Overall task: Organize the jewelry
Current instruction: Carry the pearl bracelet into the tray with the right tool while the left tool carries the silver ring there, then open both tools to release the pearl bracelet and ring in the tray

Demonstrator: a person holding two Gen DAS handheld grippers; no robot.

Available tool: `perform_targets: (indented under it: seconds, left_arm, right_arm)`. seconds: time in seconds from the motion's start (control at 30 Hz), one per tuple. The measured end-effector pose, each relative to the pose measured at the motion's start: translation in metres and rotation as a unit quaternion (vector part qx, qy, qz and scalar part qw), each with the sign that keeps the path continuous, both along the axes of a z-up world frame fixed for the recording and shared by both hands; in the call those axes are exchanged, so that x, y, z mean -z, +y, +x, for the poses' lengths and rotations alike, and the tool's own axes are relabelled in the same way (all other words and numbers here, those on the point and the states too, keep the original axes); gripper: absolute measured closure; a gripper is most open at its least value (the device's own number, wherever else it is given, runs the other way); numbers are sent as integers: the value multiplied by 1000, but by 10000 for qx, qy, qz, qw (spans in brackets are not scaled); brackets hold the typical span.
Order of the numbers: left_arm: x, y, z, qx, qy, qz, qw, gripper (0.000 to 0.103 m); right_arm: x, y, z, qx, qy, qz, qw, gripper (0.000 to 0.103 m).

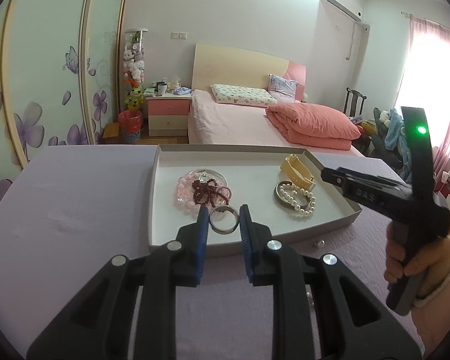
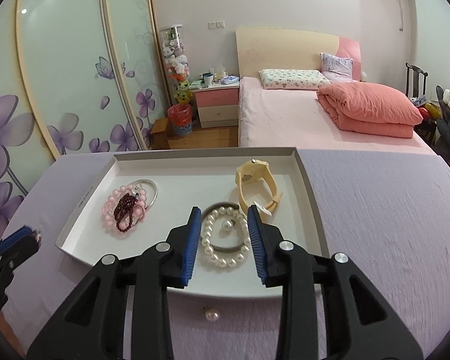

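Left gripper (image 1: 224, 213), blue ribbed pads (image 1: 203, 231) on black arms, clasps a shiny metal ring (image 1: 224, 220) edge to edge above the near floor of a shallow white cardboard tray (image 1: 162, 180). Right gripper (image 2: 224, 216) stands partly open and empty over a round pearl bracelet (image 2: 222, 240), with a loose pearl earring (image 2: 227, 225) lying inside the loop. The tray also holds pink and dark red beads (image 2: 124, 210) and a yellow rubbery watch (image 2: 256, 189). Another pearl earring (image 2: 210, 315) lies outside on the wrinkled lilac cloth (image 2: 375, 225). Behind is a pink bed (image 2: 285, 117).
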State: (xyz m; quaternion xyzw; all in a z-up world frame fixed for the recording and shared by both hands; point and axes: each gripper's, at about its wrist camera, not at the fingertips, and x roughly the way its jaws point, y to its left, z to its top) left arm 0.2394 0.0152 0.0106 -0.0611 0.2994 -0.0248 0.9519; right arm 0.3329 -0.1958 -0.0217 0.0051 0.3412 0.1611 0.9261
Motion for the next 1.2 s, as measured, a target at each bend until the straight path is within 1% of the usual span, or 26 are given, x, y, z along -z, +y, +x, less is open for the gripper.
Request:
perform_targets:
  seconds: [0.17, 0.3, 0.4, 0.5, 0.53, 0.57, 0.6, 0.67, 0.83, 1.0, 1.2]
  left_arm:
    - [7, -7, 22, -42, 24, 152, 9999, 82]
    - [12, -11, 48, -149, 21, 265, 9995, 82]
    - [17, -12, 66, -226, 63, 296, 9993, 82]
    - [20, -13, 82, -267, 90, 325, 9991, 82]
    - [21, -13, 87, -279, 102, 329, 9990, 82]
    - [21, -13, 91, -285, 115, 331, 9990, 82]
    - [22, -13, 95, -297, 130, 330, 9989, 82]
    - [25, -10, 103, -333, 166, 322, 9988, 82]
    - [33, -8, 113, -346, 253, 297, 9986, 82]
    - [41, -9, 118, -263, 332, 253, 9988, 81]
    - [44, -10, 117, -220, 379, 180, 9989, 79]
  right_arm:
    - [4, -12, -8, -32, 14, 75, 10000, 70]
    - [9, -19, -13, -5, -89, 85, 9999, 69]
    - [13, -20, -13, 9, -137, 165, 9998, 69]
    - [18, -18, -13, -32, -169, 122, 9998, 68]
    - [18, -19, -14, -32, -191, 120, 9997, 66]
    - [18, -19, -14, -32, -210, 133, 9997, 60]
    - [18, -20, -15, -43, -228, 161, 9996, 56]
    - [18, -20, -15, -60, -256, 164, 9995, 56]
    - [19, -22, -15, -81, -275, 193, 9994, 56]
    - [20, -20, -16, -110, -256, 165, 9995, 56]
    - [21, -19, -16, -96, -239, 104, 9996, 56]
